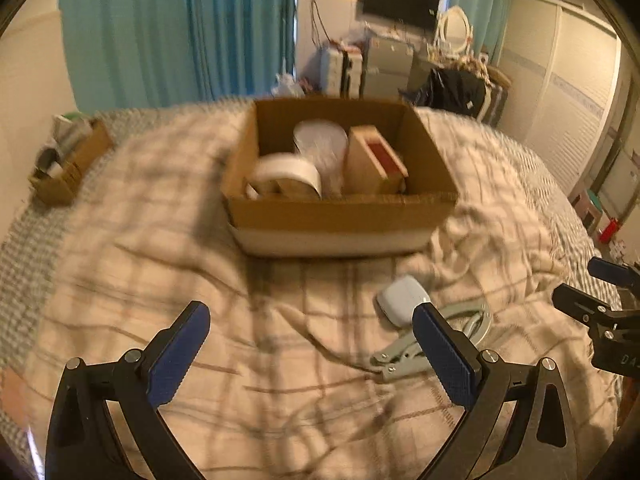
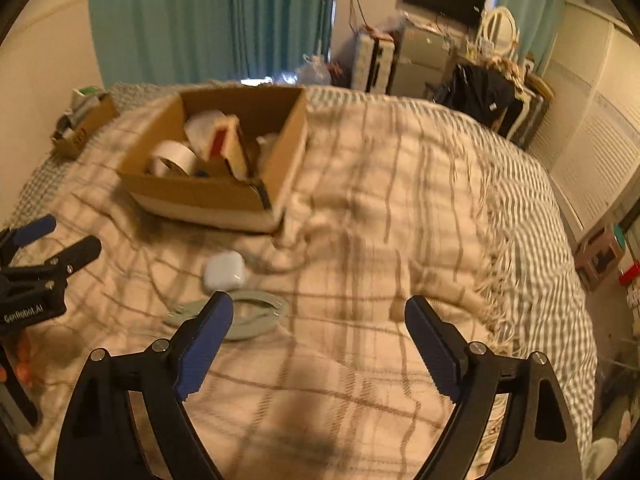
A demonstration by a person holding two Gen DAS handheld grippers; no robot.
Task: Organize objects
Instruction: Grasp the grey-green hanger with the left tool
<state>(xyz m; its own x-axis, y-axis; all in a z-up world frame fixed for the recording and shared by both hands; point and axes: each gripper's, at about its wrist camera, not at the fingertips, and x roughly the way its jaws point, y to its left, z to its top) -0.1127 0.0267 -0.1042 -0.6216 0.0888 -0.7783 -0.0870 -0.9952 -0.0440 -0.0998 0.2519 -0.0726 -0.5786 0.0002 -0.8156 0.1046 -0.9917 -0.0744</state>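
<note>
A brown cardboard box [image 1: 340, 212] sits on the checked blanket and holds a roll of white tape [image 1: 288, 176], a white round container [image 1: 320, 140] and a tan box with a red face [image 1: 376, 160]. The box also shows in the right wrist view [image 2: 208, 196]. A small white case [image 1: 400, 298] and a grey clamp-like tool [image 1: 452, 336] lie on the blanket in front of the box; both show in the right wrist view, the case [image 2: 224, 268] and the tool [image 2: 248, 316]. My left gripper [image 1: 312, 320] is open and empty, above the blanket. My right gripper [image 2: 320, 312] is open and empty.
A second small cardboard box [image 1: 68, 164] with items stands at the bed's far left. Teal curtains [image 1: 180, 32], a dresser with clutter [image 1: 392, 64] and a white wardrobe [image 1: 560, 80] lie beyond the bed. The bed's right edge [image 2: 560, 280] drops off to floor clutter.
</note>
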